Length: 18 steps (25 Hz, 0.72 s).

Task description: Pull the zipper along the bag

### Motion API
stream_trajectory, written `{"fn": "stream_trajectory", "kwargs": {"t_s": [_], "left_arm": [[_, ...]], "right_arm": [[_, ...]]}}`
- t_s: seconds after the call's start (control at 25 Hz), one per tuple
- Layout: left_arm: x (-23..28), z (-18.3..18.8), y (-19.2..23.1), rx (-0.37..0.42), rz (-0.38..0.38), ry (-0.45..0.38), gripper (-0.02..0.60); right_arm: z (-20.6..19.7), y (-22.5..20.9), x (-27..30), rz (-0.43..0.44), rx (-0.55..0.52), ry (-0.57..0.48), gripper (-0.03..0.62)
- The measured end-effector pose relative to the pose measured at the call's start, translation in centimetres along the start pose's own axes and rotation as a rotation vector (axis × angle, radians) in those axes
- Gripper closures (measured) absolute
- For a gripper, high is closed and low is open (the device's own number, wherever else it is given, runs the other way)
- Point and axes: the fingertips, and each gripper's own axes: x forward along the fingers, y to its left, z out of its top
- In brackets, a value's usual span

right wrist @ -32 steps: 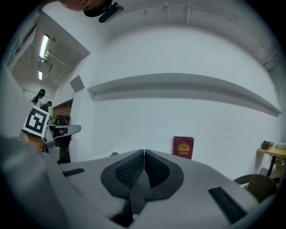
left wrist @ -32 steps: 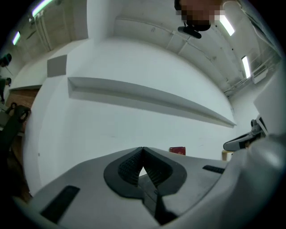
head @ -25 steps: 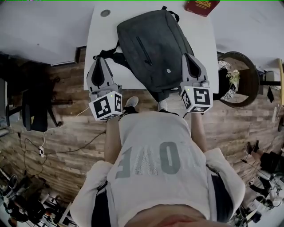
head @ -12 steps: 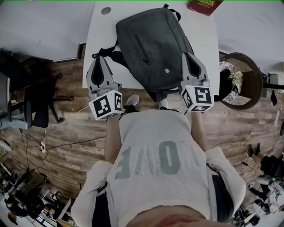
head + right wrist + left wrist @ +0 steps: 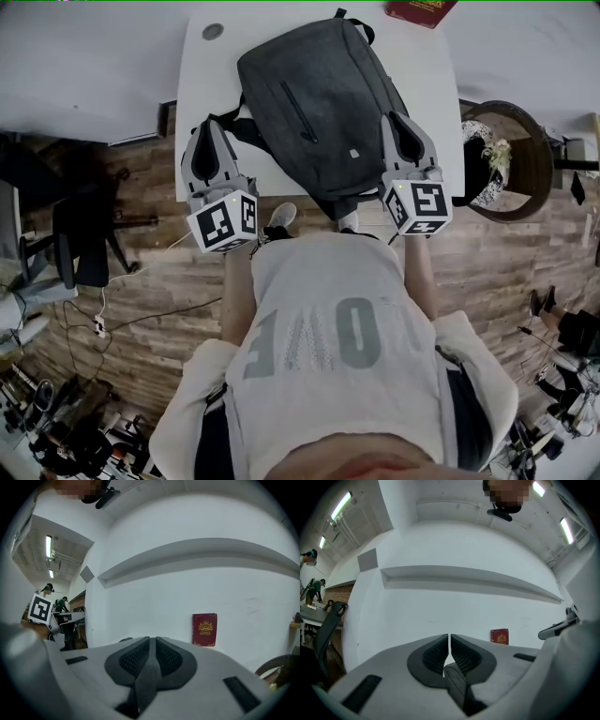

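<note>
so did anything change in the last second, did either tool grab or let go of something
Barely anything. The backpack, table and red book slide slightly left together in the head view, probably because the camera shifted. The left tool ends a touch nearer the backpack. Nothing was grabbed or released: it stays shut on a dark strap, the right tool on a grey strip.

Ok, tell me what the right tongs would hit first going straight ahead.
Probably the white wall: beyond the right tongs, shut on a backpack strip, only white table shows, and the red book stands right of that line. Depth is unclear.
</note>
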Motion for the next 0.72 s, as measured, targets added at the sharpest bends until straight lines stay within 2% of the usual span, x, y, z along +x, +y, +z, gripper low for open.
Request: {"fn": "stream_trajectory", "kwargs": {"t_s": [0.04, 0.08, 0.12, 0.16, 0.28, 0.56, 0.72], "left_arm": [[0.2, 0.0, -0.2, 0.000, -0.018, -0.002, 0.554], [0.4, 0.0, -0.5, 0.003, -0.040, -0.007, 0.551], [0.6, 0.1, -0.7, 0.011, -0.063, -0.013, 0.495], [0.8, 0.2, -0.9, 0.023, -0.083, -0.020, 0.363], [1.5, 0.2, -1.3, 0.068, -0.127, -0.022, 0.253], [2.2, -1.0, -0.5, 0.075, -0.154, 0.027, 0.221], [2.7, -1.9, -0.1, 0.051, -0.163, 0.058, 0.221]], "right_arm": [[-0.1, 0.1, 0.1, 0.002, 0.007, 0.004, 0.549], [-0.2, 0.1, 0.2, 0.003, 0.016, 0.006, 0.442], [-0.2, 0.1, 0.4, -0.005, 0.024, 0.005, 0.300], [-0.2, 0.0, 0.6, -0.021, 0.027, -0.001, 0.286], [0.4, -0.6, 0.7, -0.079, 0.050, -0.034, 0.240], [0.0, -0.7, 1.4, -0.086, 0.074, -0.022, 0.233], [-1.1, -0.7, 1.9, -0.069, 0.082, 0.031, 0.233]]}}
